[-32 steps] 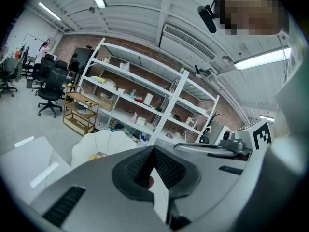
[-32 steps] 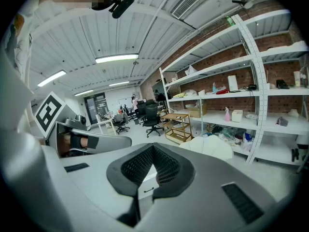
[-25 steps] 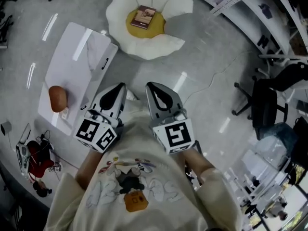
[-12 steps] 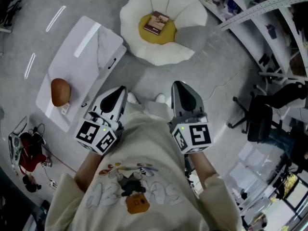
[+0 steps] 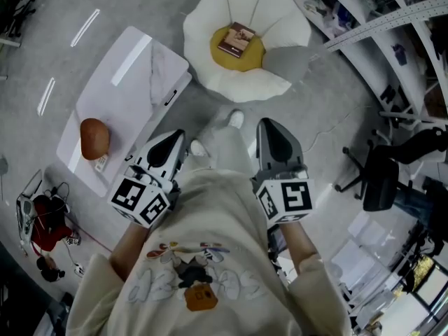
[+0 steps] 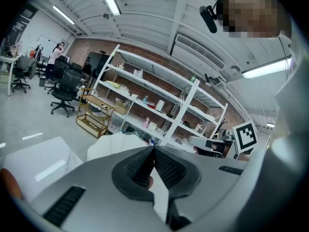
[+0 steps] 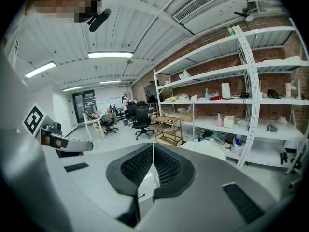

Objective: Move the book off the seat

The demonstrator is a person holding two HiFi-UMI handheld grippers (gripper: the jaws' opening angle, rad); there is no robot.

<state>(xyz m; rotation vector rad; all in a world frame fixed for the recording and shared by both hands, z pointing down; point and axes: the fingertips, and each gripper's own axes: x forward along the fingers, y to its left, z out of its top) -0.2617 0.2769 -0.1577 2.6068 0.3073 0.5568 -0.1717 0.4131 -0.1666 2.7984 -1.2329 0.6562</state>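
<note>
We found book [image 5: 236, 39] in middle of seat [image 5: 280, 19], ahead of us. Low table [image 5: 126, 93] lay just left of seat; rounded lump [image 5: 94, 138] on its near end. Shelving [image 5: 392, 19] stood right of seat, office chair [image 5: 381, 177] nearer us.

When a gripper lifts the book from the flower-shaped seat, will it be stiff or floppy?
The book looks small, so probably light. Whether its cover is stiff I cannot tell; gripped at one edge it may fall open. It lies flat on the seat, whose yellow centre looks soft and may give.
</note>
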